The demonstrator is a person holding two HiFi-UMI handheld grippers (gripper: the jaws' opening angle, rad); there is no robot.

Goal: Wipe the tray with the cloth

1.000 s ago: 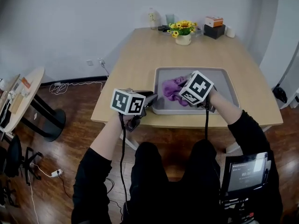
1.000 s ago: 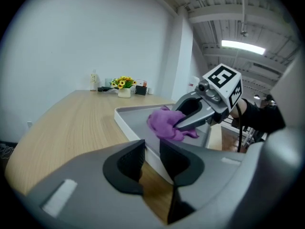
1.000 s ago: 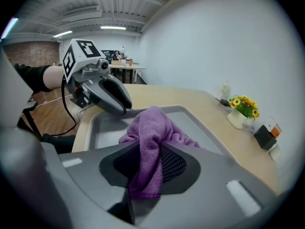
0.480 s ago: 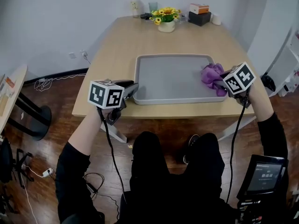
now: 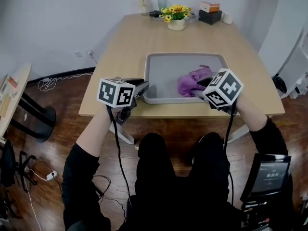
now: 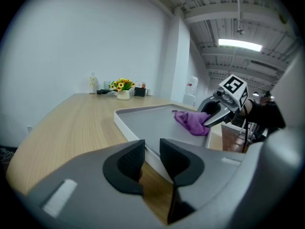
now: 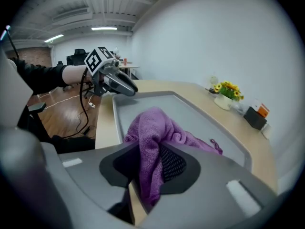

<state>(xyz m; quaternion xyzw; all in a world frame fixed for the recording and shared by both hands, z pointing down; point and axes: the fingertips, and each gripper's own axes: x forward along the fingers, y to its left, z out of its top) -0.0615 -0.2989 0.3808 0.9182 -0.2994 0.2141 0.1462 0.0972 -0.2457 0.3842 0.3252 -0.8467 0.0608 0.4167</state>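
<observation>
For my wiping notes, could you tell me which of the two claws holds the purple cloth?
The right claw: the purple cloth is pinched between its jaws over the tray, whereas the left claw clamps only the tray's rim.

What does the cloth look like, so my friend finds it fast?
Find the big wooden table, then the grey tray by the person's edge. The cloth is the crumpled bundle in the tray's right half, pinched by the right gripper. It's the only purple thing there.

No legible text anywhere (screen digits too blurred).
</observation>
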